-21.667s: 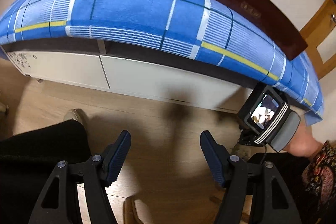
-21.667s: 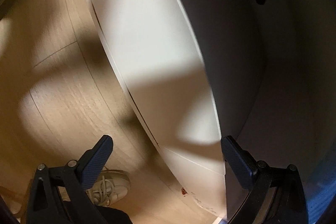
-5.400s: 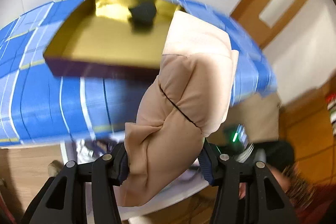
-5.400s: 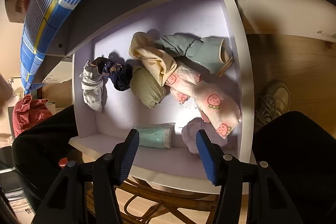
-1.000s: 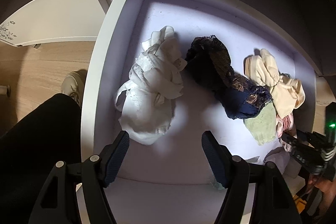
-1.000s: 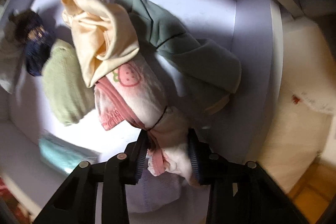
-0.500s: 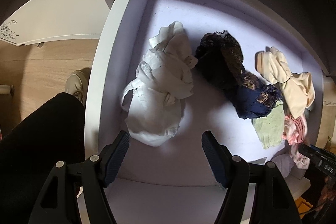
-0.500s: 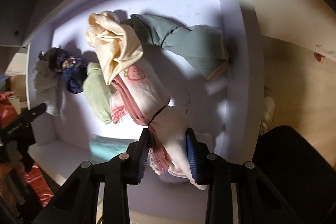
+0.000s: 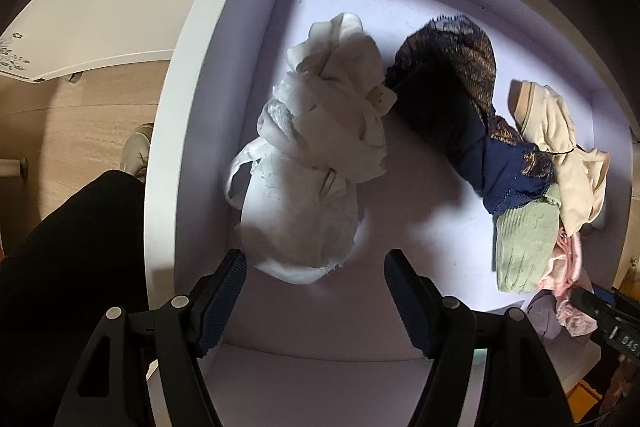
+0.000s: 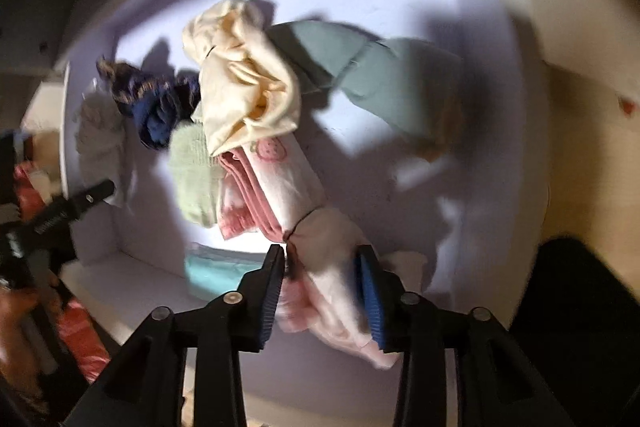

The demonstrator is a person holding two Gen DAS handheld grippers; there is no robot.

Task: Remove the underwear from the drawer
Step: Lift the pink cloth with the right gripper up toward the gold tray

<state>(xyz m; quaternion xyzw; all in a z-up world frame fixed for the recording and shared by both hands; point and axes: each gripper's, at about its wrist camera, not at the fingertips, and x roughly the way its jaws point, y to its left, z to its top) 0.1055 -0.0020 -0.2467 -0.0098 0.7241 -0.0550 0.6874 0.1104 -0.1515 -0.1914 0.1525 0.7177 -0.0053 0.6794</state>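
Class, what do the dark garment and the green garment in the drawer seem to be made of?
Dark garment: probably sheer lace, matte; the patterned mesh shows the surface through it. Green garment: likely ribbed knit cotton, matte; fine parallel ridges run along it.

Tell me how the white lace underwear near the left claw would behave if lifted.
The white lace underwear is probably floppy: it lies crumpled in soft folds. It seems light, being thin lace. Its loose strap loop may dangle or catch on the open left claw.

Wood-grain floor [image 9: 76, 115] lies left of the furniture. A white cabinet front [image 9: 100, 3] with a small floral print stands at far left. One pale shoe [image 9: 138, 147] rests on the floor beside a black-clad leg [image 9: 68, 267].
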